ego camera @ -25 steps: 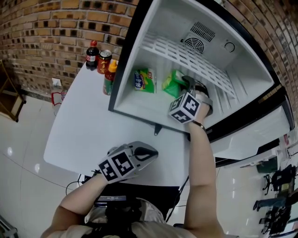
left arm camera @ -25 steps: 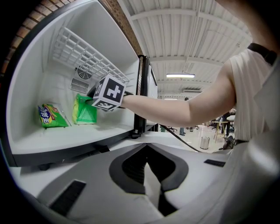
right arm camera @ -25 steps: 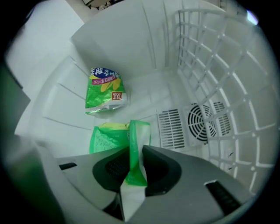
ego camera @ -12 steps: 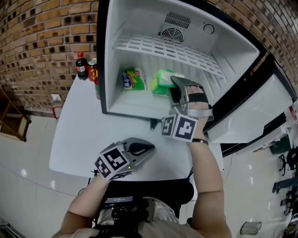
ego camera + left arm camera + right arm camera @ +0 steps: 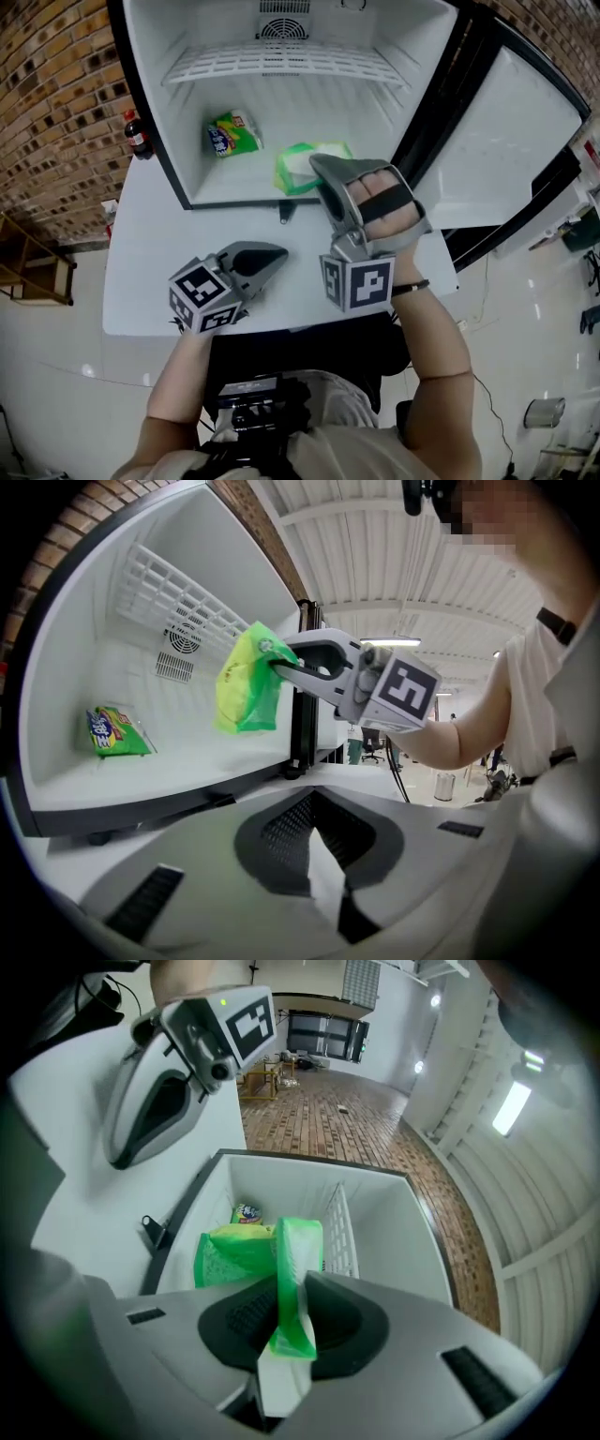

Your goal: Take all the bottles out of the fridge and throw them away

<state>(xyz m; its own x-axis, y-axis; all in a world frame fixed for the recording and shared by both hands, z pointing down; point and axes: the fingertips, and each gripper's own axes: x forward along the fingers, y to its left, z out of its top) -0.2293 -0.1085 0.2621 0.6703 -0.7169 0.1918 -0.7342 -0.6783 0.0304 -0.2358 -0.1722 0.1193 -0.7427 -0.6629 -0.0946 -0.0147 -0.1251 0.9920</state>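
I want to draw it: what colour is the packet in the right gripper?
The packet is green; right gripper view shows it best.

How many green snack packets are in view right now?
2. One green packet lies on the fridge floor, left side; the second packet is clamped in the right gripper, in the air at the fridge opening. None appears hidden.
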